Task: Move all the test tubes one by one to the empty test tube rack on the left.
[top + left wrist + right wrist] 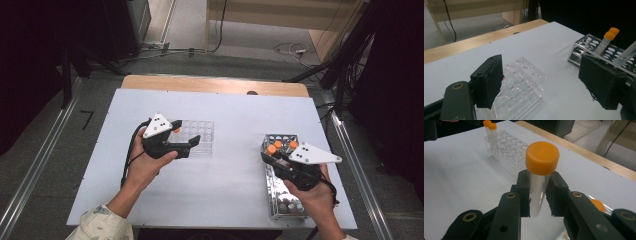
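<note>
**Tube transfer: one tube in transit between racks**

Status, read left to right across the table [150, 200].

Left gripper [192, 145]: I hold it beside the clear plastic rack [200, 135], jaws spread wide with nothing between them. In the left gripper view the clear rack [524, 90] sits just ahead of the left-hand jaw, and its near wells look empty. Two orange-capped tubes [491, 132] stand at the rack's far end in the right gripper view, so I judge that part of the transfer is already done.

Centre: bare white table between the two racks.

Right gripper [272, 156]: jaws closed on a single tube [537, 192] with an orange cap [542, 157]. The pads clamp the clear body just below the cap, and the tube stands upright between them, clear of the table. In the high view this gripper sits over the far end of the metal rack [280, 200], where more orange-capped tubes [287, 145] remain seated.

Progress, as I judge it: pick-up of the current tube is complete; carrying it across and seating it in a free well of the clear rack is outstanding. The tubes left in the metal rack follow after that. I cannot count exactly how many remain, since the gripper covers part of that rack.
</note>
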The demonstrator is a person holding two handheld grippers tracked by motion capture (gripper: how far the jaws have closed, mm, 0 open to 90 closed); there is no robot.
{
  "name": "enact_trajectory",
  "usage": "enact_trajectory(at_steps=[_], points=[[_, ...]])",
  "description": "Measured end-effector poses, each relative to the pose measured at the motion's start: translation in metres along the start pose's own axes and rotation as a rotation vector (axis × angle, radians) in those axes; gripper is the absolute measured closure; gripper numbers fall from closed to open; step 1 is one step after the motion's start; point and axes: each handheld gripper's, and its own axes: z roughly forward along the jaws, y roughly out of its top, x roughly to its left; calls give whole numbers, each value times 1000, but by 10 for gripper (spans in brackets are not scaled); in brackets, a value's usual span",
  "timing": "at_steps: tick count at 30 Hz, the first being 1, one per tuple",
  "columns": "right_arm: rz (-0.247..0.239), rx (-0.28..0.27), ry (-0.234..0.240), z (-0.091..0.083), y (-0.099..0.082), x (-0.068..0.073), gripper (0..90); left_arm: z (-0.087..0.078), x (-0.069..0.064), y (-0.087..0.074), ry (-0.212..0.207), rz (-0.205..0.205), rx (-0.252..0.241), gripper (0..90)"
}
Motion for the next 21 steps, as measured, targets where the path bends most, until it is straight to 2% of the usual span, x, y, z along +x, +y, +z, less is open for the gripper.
enact_trajectory(at_steps=[13,21], points=[[-19,51,84,39,11,22,715,-1,-10,2,-27,23,-9,212],[-28,56,101,50,16,35,716,-2,-15,3,-40,27,-11,212]])
